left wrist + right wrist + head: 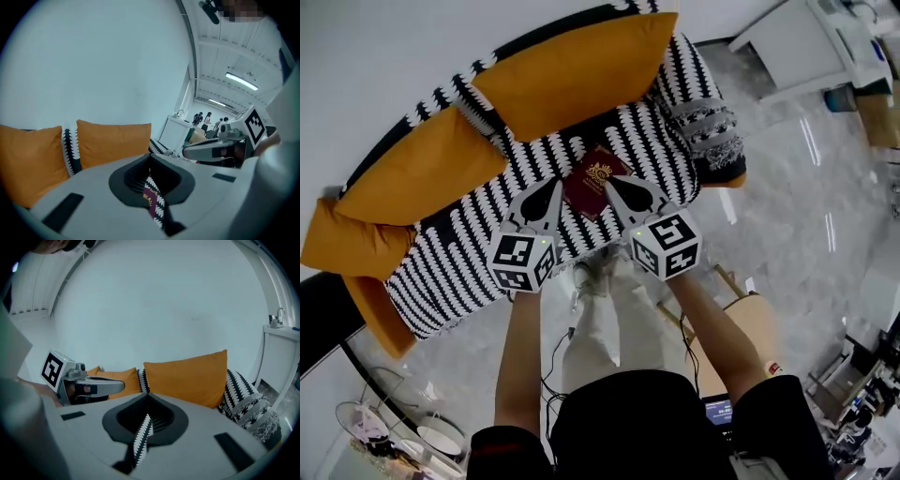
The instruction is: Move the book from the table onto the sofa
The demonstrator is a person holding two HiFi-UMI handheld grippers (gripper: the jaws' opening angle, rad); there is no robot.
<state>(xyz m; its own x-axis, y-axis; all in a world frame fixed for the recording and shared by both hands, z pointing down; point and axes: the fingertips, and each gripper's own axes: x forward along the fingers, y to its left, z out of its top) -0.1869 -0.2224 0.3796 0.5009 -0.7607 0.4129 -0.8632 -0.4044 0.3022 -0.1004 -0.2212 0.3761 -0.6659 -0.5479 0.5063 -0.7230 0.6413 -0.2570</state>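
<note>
- Fingers [89, 192] of the left gripper [551, 187] are pressed together on nothing; the right gripper [617, 186] is likewise closed and empty, and both hover over the sofa [469, 272].
- A maroon book [594, 180] lies flat on the striped seat in front of the orange cushions [572, 70]. It sits between and just beyond the two sets of tips, and neither gripper is clearly nearer.
- Its long axis seems to run away from the person, slightly skewed.
- From above, the tips cover the book's near corners, and the grippers' height over it cannot be judged. No table is in view.
- By this showing, the book looks delivered.
</note>
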